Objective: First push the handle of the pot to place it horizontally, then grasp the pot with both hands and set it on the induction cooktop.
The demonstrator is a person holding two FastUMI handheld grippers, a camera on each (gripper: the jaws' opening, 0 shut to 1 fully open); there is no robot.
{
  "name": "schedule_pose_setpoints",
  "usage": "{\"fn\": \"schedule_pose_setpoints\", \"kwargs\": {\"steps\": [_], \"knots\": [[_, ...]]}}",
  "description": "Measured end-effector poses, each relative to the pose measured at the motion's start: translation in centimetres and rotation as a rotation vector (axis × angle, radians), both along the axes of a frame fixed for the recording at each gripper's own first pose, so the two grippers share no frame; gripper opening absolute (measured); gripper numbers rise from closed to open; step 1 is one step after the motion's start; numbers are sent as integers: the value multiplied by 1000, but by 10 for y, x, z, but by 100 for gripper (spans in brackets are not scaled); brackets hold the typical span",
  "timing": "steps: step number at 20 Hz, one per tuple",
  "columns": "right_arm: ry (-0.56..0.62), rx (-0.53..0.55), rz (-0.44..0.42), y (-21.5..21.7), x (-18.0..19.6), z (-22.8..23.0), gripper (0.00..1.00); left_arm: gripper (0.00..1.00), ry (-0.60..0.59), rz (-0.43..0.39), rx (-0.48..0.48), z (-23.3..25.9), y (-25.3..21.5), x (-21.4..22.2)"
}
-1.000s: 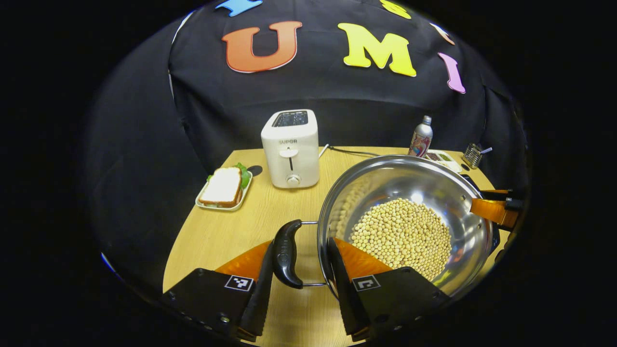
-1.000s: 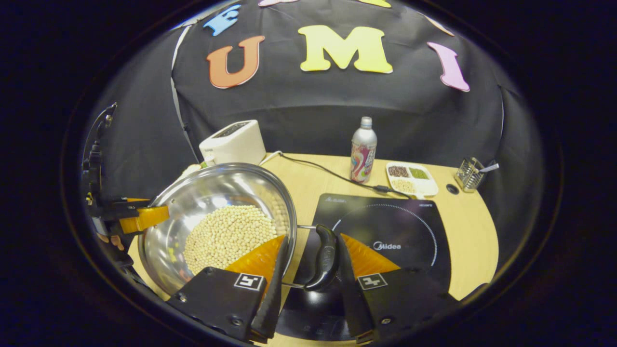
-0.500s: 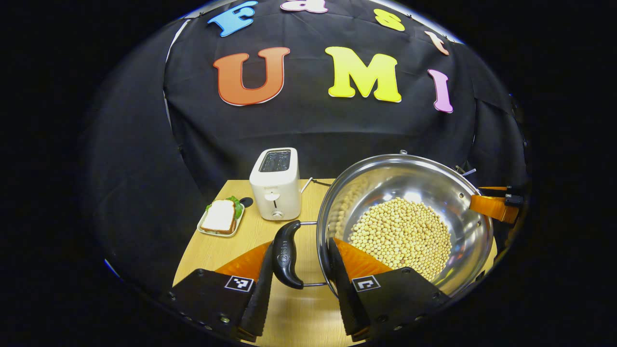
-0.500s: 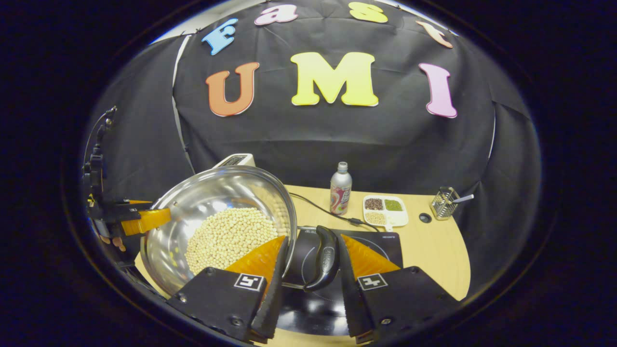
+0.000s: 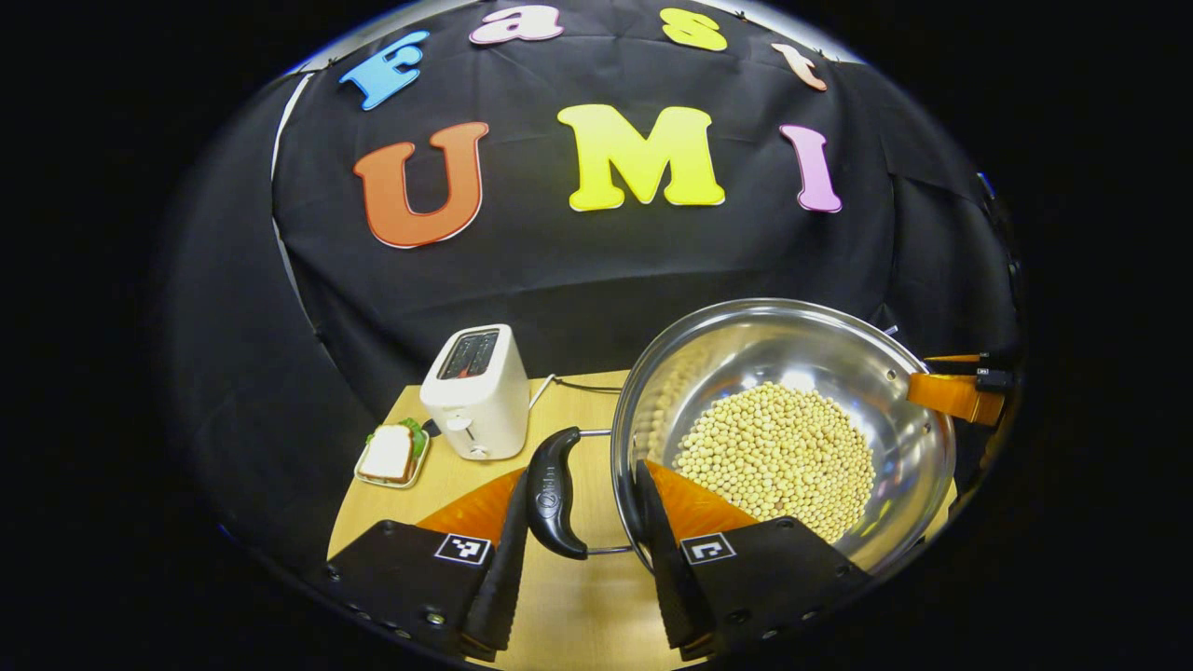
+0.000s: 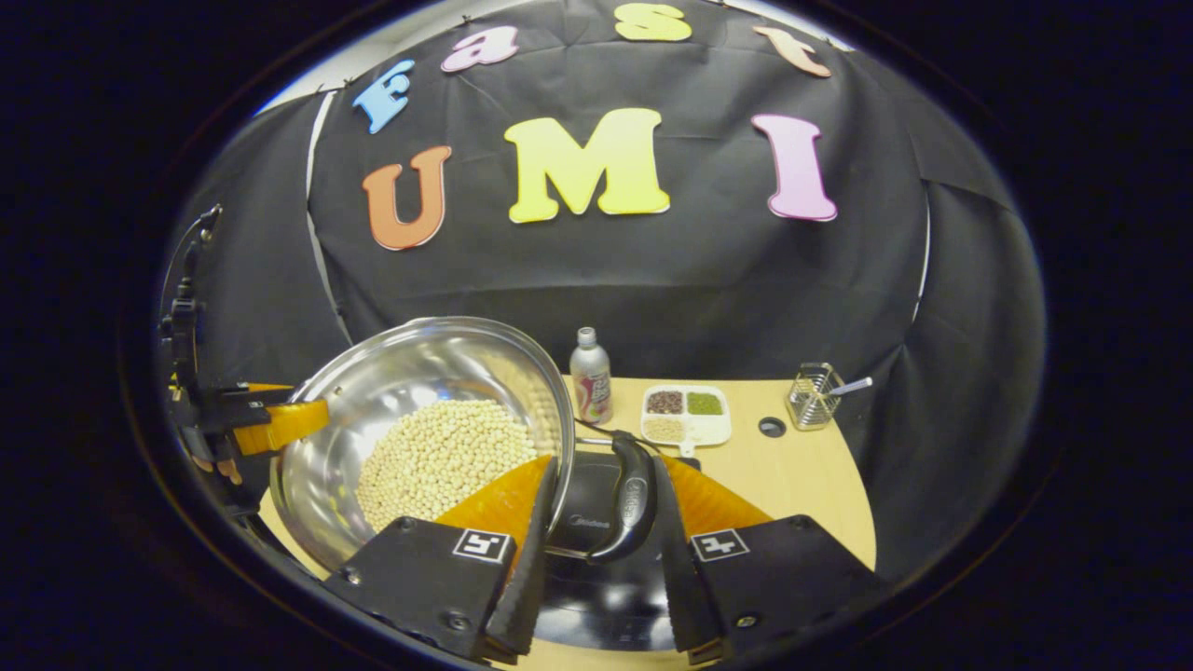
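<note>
- In the right gripper view the induction cooktop [image 6: 596, 582] is mostly hidden behind the pot [image 6: 373, 391] and the right gripper [image 6: 596, 568]; only a dark patch between the fingers shows.
- In the left gripper view the right gripper [image 5: 960, 391] is cut off at the right edge.
- The sandwich plate [image 5: 390, 457] is too small to make out in detail.
- The far divided dish [image 6: 685, 415] holds contents too small to identify.
</note>
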State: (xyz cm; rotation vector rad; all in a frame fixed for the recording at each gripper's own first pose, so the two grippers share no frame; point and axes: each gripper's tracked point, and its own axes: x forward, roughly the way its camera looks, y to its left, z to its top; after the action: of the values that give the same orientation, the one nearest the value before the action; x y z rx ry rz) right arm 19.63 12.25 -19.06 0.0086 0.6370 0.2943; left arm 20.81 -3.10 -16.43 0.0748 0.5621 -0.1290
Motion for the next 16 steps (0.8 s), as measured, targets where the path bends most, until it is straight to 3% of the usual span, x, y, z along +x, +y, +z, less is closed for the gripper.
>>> {"fn": "schedule_pose_setpoints", "kwargs": {"steps": [1, 8, 16], "knots": [[-7, -4, -3, -11, 3, 2, 54, 59, 0, -5, -7, -1, -11, 1], [-6, -16, -34, -66, 24, -11, 54, 59, 3, -33, -23, -17, -68, 16], [40, -20, -42, -79, 45, -62, 54, 59, 44, -36, -41, -65, -87, 38]]}}
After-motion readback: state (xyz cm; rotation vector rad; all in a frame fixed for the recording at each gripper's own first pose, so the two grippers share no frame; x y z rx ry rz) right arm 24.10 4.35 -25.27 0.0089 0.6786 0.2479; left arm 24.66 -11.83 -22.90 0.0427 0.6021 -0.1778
